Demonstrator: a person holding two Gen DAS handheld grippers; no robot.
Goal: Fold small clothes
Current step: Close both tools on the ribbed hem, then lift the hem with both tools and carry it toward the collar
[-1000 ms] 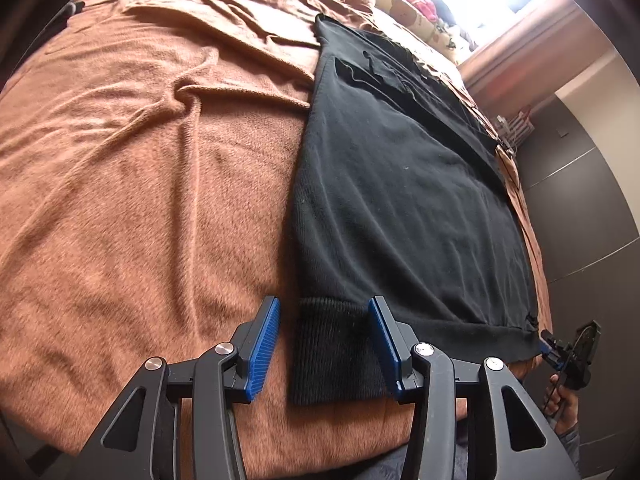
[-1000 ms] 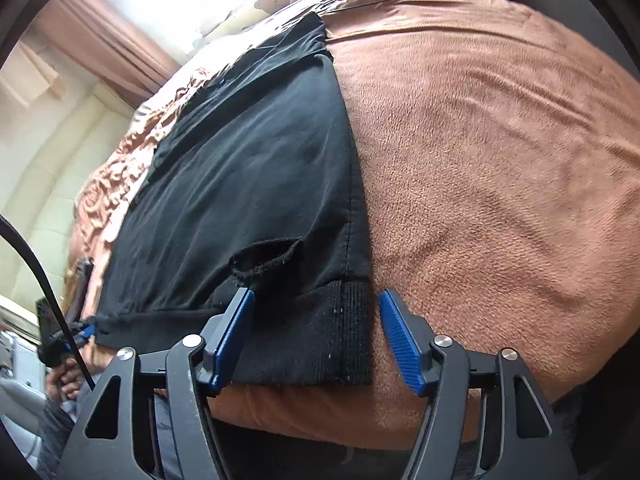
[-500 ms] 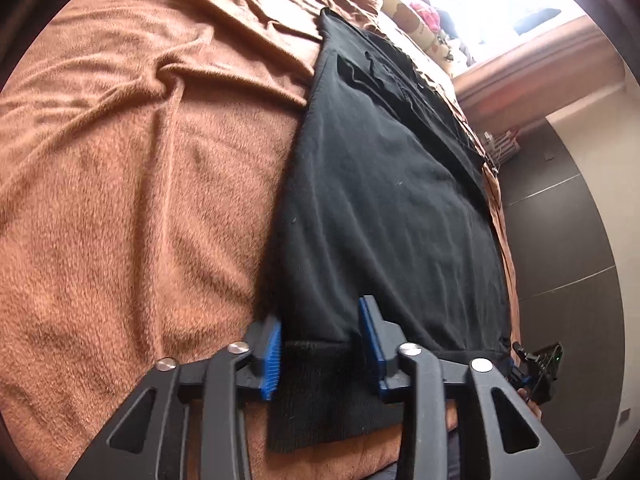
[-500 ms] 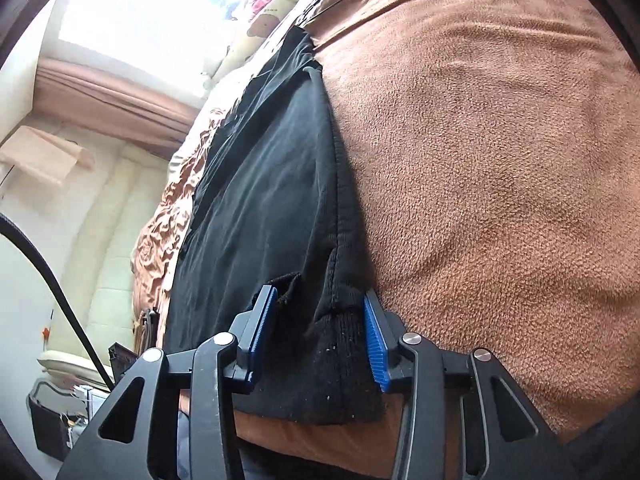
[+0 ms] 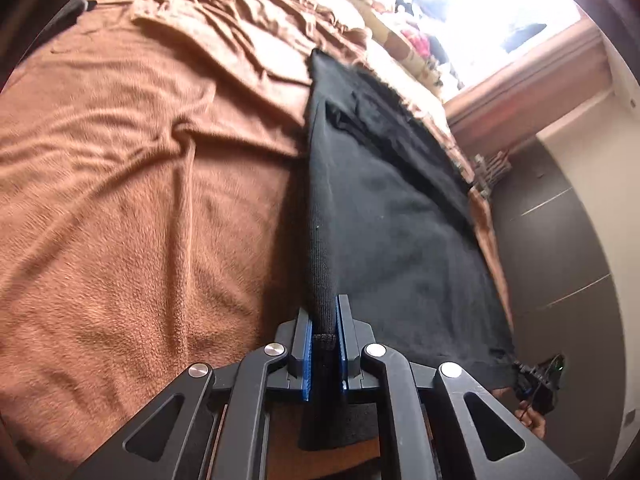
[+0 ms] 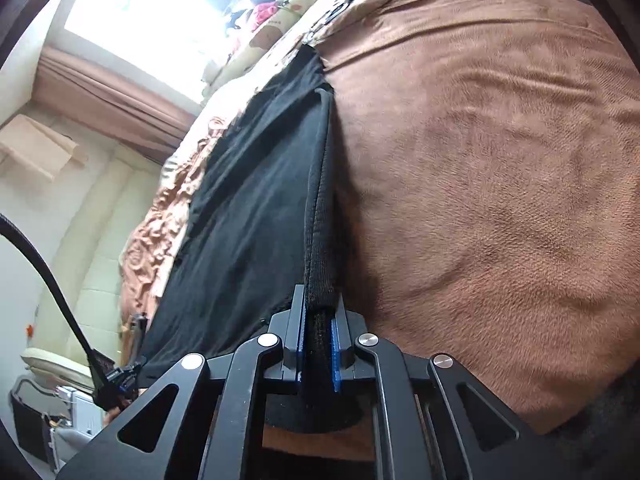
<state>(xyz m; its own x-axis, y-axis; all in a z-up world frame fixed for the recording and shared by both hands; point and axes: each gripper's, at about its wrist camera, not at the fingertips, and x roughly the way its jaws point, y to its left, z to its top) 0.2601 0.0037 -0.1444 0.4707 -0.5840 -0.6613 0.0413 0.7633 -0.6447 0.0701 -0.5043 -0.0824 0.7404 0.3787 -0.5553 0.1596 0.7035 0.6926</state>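
- While the black knit sweater (image 5: 400, 232) lies spread on the bed, our left gripper (image 5: 323, 344) has its jaws clamped on the ribbed hem at the near left corner, the blue pads (image 5: 306, 356) pressed flat against the fabric on both sides.
- From the left wrist view, the pinched edge rises as a narrow ridge running toward 12 o'clock, while the rest of the garment spreads out toward 2 o'clock.
- Our right gripper (image 6: 318, 340) likewise has its jaws closed on the ribbed hem at the opposite near corner, with the knit bunched dark between its blue pads (image 6: 335, 354).
- From the right wrist view, the held edge stands up as a fold heading toward 12 o'clock, and the sweater body falls away toward 10 o'clock.
- We see the brown fleece blanket (image 5: 140, 220) covering the bed beneath the sweater, rumpled at 11 o'clock in the left view and smoother at 2 o'clock in the right view.
- Beyond the bed, a bright window (image 6: 168, 12) sits at 11 o'clock in the right view, with a brownish curtain (image 6: 112, 100) beneath it.
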